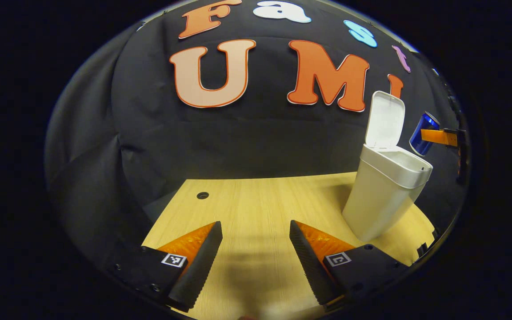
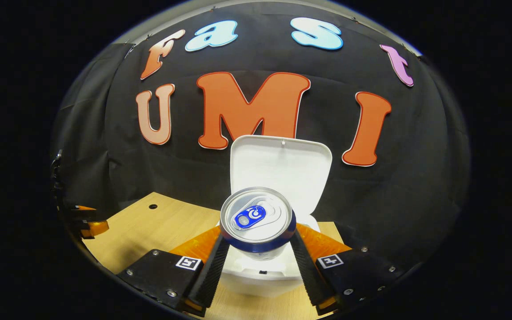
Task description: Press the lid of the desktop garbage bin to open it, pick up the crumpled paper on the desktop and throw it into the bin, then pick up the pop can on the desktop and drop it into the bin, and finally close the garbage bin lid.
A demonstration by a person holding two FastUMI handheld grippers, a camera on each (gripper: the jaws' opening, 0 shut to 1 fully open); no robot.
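Observation:
The white desktop bin (image 1: 387, 195) stands on the right part of the wooden table, its lid (image 1: 385, 120) tipped up open. My right gripper (image 2: 258, 249) is shut on the blue pop can (image 2: 256, 222), holding it tilted above the bin's mouth (image 2: 260, 266), with the raised lid (image 2: 282, 169) just behind. In the left gripper view that can (image 1: 422, 133) hangs in the air just right of the lid, above the bin's right side, with a finger (image 1: 438, 136) across it. My left gripper (image 1: 256, 253) is open over bare table, well left of the bin.
The wooden table (image 1: 247, 204) has a small round hole (image 1: 202, 195) near its far left corner. Black cloth closes off the back and sides. My left gripper (image 2: 85, 222) also appears at the far left edge of the right gripper view.

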